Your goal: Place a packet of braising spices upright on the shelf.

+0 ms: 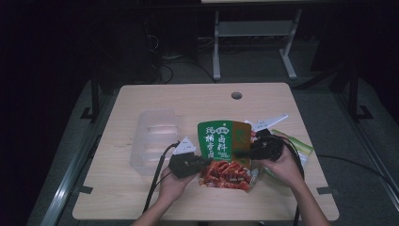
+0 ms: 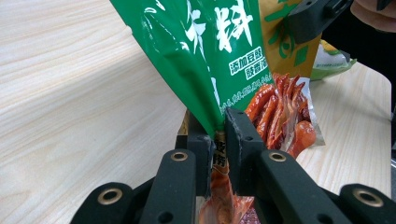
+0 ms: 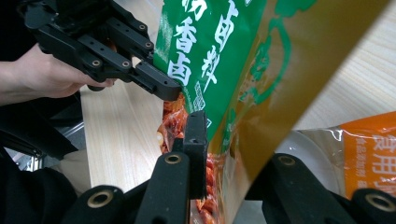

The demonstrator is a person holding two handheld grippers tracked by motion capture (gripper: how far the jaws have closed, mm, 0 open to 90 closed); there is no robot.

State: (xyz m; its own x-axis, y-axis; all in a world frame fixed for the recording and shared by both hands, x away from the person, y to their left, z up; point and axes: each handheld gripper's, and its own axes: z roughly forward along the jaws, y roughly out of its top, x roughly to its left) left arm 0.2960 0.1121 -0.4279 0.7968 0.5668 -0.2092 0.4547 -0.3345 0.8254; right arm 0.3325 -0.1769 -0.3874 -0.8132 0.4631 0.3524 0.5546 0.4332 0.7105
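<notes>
A large green and gold snack bag, with red food showing through its clear lower part, is held up over the table between both grippers. My left gripper is shut on the bag's left edge; in the left gripper view its jaws pinch the green film tightly. My right gripper grips the right gold edge. In the right gripper view one jaw presses the bag's front and the other is hidden behind the film. The left gripper appears there too, at the bag's far edge.
A clear plastic box lies left of the bag on the wooden table. Other packets, green and orange, lie at the right, near the table's edge. A cable hole sits at the back.
</notes>
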